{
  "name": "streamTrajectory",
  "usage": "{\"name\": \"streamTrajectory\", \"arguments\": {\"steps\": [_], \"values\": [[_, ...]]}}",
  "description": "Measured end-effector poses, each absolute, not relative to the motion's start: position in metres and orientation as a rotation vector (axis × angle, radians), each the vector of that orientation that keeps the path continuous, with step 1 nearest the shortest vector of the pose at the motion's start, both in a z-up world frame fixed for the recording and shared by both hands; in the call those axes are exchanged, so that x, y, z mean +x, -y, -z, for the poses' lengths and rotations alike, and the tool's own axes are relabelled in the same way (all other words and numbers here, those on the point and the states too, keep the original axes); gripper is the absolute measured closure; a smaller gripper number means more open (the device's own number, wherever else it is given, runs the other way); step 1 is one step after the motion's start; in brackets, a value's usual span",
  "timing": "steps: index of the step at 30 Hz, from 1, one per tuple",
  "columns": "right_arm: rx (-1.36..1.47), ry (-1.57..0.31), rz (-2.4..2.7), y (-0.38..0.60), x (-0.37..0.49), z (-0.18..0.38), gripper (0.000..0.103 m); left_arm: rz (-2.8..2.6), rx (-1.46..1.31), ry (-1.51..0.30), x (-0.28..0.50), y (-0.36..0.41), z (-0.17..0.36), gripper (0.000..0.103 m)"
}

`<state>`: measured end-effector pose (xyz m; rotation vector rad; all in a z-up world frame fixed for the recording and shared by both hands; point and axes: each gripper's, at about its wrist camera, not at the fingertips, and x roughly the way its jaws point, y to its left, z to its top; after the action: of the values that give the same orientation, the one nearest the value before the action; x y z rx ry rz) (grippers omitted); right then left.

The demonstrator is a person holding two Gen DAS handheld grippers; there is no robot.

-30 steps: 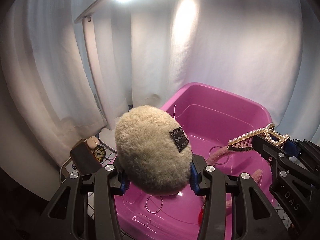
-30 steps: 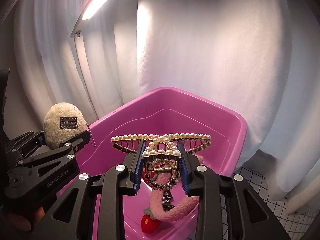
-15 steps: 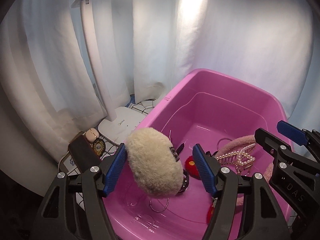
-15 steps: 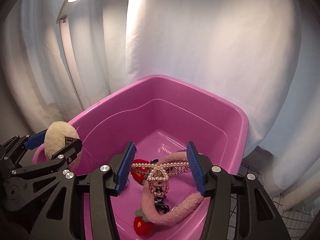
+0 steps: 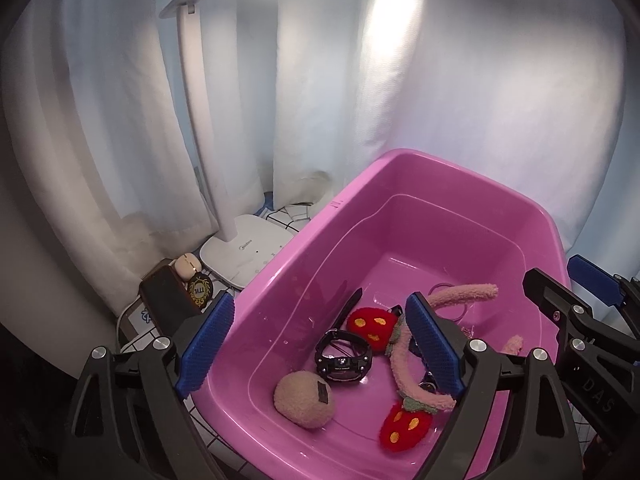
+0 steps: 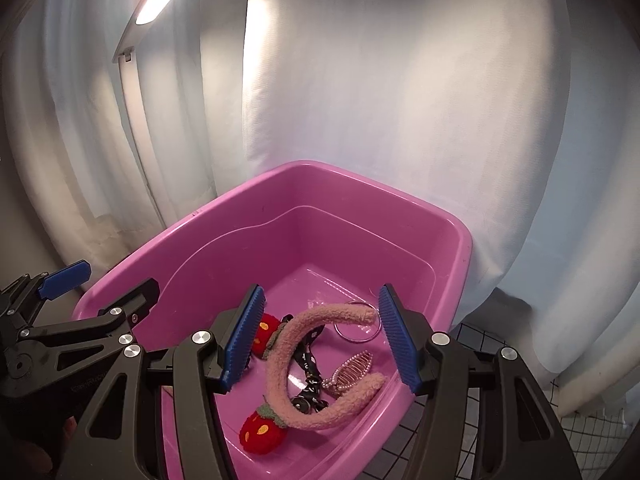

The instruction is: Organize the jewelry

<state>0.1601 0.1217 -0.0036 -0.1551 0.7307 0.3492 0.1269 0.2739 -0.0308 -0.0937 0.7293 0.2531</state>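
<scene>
A pink plastic tub (image 5: 328, 216) (image 6: 280, 176) holds the jewelry. In it lie a beige fluffy pouch (image 5: 304, 400), a black watch (image 5: 343, 356), a pink fuzzy headband (image 5: 404, 356) (image 6: 288, 364) with red strawberries (image 5: 370, 324) (image 6: 262, 434), a pearl hair claw (image 6: 350, 368), a black strap (image 6: 310, 360) and a metal ring (image 6: 358, 322). My left gripper (image 5: 320, 348) is open and empty above the tub's near left side. My right gripper (image 6: 322, 338) is open and empty above the headband.
White curtains hang behind the tub. A white desk lamp (image 5: 244, 252) stands left of the tub, with a dark box (image 5: 166, 300) and small trinkets (image 5: 196, 280) beside it. The surface is a white cloth with a black grid (image 6: 592, 436).
My left gripper opened and the fluffy pouch dropped into the tub. My right gripper opened and the pearl hair claw dropped onto the headband. Both grippers have risen and are empty.
</scene>
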Motion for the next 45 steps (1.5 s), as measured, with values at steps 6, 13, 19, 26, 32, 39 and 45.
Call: {"name": "streamTrajectory", "arguments": {"steps": [6,13,19,26,32,39,45], "values": [[-0.157,-0.716,-0.345,-0.118,0.154,-0.001,0.046,-0.253,-0.095,-0.729,0.124,-0.271,0.026,0.016],[-0.152,-0.711,-0.340,-0.112,0.147,-0.004,0.046,-0.285,-0.063,-0.721,0.117,-0.263,0.022,0.013],[-0.153,-0.701,-0.339,-0.108,0.143,-0.007,0.046,-0.281,-0.072,-0.735,0.114,-0.264,0.020,0.013],[-0.168,-0.690,-0.337,-0.107,0.137,-0.007,0.046,-0.292,-0.057,-0.729,0.111,-0.261,0.017,0.013],[-0.168,-0.685,-0.339,-0.105,0.136,-0.009,0.046,-0.280,-0.057,-0.731,0.110,-0.259,0.016,0.013],[-0.164,-0.682,-0.341,-0.103,0.135,-0.010,0.046,-0.279,-0.050,-0.730,0.110,-0.257,0.014,0.013],[-0.159,-0.679,-0.342,-0.101,0.134,-0.012,0.046,-0.278,-0.054,-0.723,0.109,-0.256,0.014,0.013]]}}
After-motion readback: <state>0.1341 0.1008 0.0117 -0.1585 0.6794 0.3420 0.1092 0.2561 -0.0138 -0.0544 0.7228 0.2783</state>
